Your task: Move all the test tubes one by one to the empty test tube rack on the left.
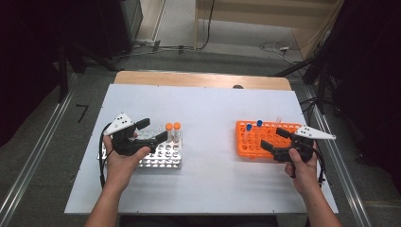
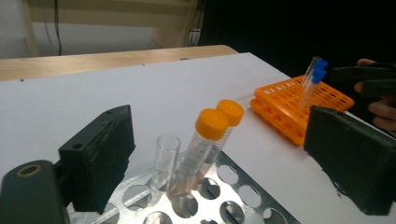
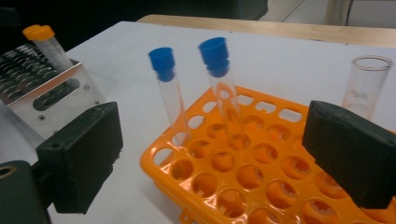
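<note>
Orange rack (image 3: 261, 172) (blue-capped tubes (image 3: 170, 93)); orange-capped tubes (image 2: 201, 149).

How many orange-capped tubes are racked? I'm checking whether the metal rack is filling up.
2: one orange-capped tube and a second stand side by side in the metal rack, beside an uncapped tube.

A wide bare stretch of the surface (image 1: 208, 109) lies open between the metal rack (image 1: 163, 153) at left and the orange rack (image 1: 257, 139) at right, while upright orange-capped tubes (image 1: 173, 132) and blue-capped tubes (image 1: 254, 128) rise as obstacles above each.
</note>
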`<state>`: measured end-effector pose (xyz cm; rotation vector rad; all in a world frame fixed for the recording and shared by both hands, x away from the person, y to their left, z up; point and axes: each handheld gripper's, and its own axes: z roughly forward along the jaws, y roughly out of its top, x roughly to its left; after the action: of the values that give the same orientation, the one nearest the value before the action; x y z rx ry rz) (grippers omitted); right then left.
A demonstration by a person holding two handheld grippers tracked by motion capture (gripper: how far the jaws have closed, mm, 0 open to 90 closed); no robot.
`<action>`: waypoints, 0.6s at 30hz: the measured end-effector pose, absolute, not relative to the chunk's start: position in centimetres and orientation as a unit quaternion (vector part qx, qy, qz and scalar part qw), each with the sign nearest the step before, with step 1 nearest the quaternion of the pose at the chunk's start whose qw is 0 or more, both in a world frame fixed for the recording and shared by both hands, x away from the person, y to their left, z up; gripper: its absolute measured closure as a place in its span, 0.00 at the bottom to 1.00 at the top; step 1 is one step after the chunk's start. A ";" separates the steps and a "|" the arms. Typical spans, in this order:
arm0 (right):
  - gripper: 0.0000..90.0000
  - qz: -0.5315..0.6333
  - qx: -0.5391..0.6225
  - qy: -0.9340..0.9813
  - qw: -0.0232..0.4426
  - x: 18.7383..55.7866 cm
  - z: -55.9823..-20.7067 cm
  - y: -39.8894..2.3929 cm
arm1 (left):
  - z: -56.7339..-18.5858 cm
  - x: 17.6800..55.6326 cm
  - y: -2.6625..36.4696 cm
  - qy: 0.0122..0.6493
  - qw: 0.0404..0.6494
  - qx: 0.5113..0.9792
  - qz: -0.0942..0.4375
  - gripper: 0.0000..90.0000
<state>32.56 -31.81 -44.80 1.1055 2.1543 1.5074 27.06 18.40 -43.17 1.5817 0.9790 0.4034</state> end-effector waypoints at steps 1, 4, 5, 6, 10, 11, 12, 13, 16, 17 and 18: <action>0.04 0.520 0.389 0.746 0.146 32.7 -44.8 -31.9 | -43.2 26.9 18.4 0.418 0.581 0.677 0.172 0.06; 0.04 0.513 0.403 0.743 0.150 33.4 -45.0 -32.2 | -43.2 26.6 18.4 0.413 0.584 0.679 0.167 0.03; 0.04 0.511 0.405 0.743 0.152 33.6 -45.1 -32.2 | -43.2 26.5 18.4 0.412 0.586 0.678 0.166 0.03; 0.04 0.509 0.409 0.742 0.153 33.8 -45.2 -32.3 | -43.2 26.4 18.4 0.410 0.587 0.678 0.165 0.02; 0.05 0.500 0.429 0.736 0.156 34.5 -45.6 -32.9 | -43.2 26.2 18.2 0.406 0.587 0.681 0.164 0.01; 0.05 0.498 0.435 0.733 0.157 34.7 -45.6 -33.0 | -43.2 26.2 18.1 0.406 0.585 0.683 0.164 0.01; 0.05 0.496 0.440 0.731 0.159 34.9 -45.7 -33.1 | -43.2 26.2 18.0 0.405 0.586 0.683 0.163 0.01; 0.06 0.494 0.446 0.729 0.160 35.0 -45.7 -33.3 | -43.2 26.1 17.9 0.406 0.584 0.684 0.164 0.00; 0.12 0.480 0.464 0.725 0.170 35.5 -46.0 -33.4 | -43.2 26.0 17.7 0.403 0.584 0.685 0.163 0.00; 0.15 0.474 0.472 0.723 0.174 35.6 -46.1 -33.4 | -43.2 25.9 17.7 0.402 0.584 0.687 0.162 0.00; 0.18 0.468 0.478 0.722 0.180 35.8 -46.2 -33.3 | -43.1 25.9 17.6 0.401 0.584 0.687 0.162 0.00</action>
<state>35.79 -33.31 -46.19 1.3501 2.0390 1.3221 25.89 17.63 -43.14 1.6040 0.9356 0.3789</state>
